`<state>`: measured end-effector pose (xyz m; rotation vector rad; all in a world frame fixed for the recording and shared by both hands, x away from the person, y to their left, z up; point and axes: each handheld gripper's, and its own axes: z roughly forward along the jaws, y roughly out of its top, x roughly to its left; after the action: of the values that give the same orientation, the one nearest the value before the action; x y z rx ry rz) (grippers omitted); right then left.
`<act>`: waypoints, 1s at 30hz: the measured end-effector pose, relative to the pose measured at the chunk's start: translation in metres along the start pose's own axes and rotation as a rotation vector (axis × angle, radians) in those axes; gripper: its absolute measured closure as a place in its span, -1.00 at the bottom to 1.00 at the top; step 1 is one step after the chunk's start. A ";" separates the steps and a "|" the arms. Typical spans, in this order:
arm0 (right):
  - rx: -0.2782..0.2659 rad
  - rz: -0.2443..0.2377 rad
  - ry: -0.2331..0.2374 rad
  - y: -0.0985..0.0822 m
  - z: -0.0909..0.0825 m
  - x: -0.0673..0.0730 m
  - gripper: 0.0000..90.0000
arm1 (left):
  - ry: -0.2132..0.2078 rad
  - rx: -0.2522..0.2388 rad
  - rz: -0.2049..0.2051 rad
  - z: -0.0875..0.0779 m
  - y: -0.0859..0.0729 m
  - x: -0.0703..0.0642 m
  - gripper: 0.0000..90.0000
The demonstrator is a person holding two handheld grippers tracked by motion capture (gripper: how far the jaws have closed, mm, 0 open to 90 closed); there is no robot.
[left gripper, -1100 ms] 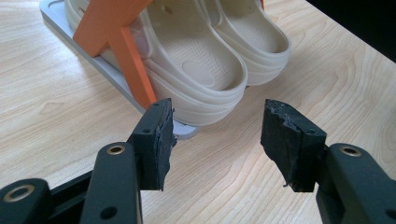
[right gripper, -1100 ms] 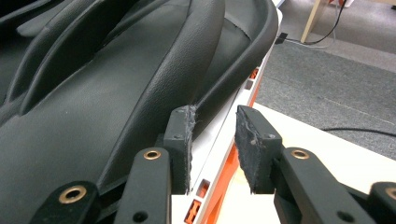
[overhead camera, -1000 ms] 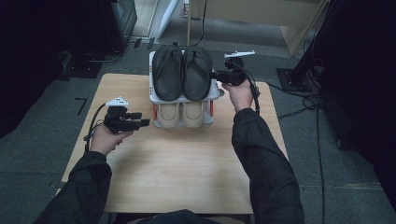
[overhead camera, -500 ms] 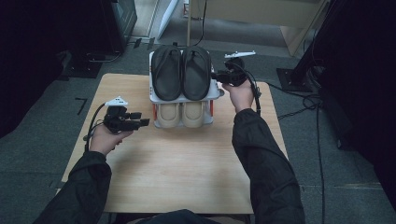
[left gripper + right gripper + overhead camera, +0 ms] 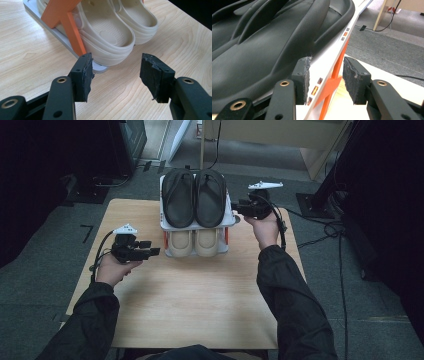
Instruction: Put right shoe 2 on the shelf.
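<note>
A two-tier shoe rack (image 5: pixel 230 222) is seen at upper centre of the high view, on the far part of a wooden table (image 5: pixel 190 295). Black sandals (image 5: pixel 195 197) are carried on the top tier, cream clogs (image 5: pixel 193 242) on the bottom one. The left gripper (image 5: pixel 146 251) is held at centre left of the frame, just beside the rack's lower tier, jaws spread wide w/ nothing between; in the left gripper view the clogs (image 5: pixel 110 30) and an orange rack strut (image 5: pixel 72 32) are seen beyond the pads, apart from them. The right gripper (image 5: pixel 239 209) is held at upper right of centre, at the rack's top tier edge; in the right gripper view its jaws are parted approx. halfway, w/ the white shelf edge (image 5: pixel 332 58) lying between the pads; contact can't be told
</note>
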<state>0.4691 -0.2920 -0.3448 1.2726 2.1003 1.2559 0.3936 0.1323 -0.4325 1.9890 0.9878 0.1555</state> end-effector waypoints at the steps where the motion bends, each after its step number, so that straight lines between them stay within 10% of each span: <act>1: -0.001 -0.003 0.001 -0.001 -0.002 -0.001 0.26 | 0.001 0.003 0.002 0.000 0.000 0.000 -0.03; 30: 0.026 -0.025 0.051 -0.098 -0.037 -0.003 0.13 | 0.023 0.025 0.011 0.006 -0.006 0.004 -0.06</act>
<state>0.3947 -0.3314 -0.4080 1.2331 2.1677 1.2670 0.3955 0.1324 -0.4415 2.0198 0.9981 0.1726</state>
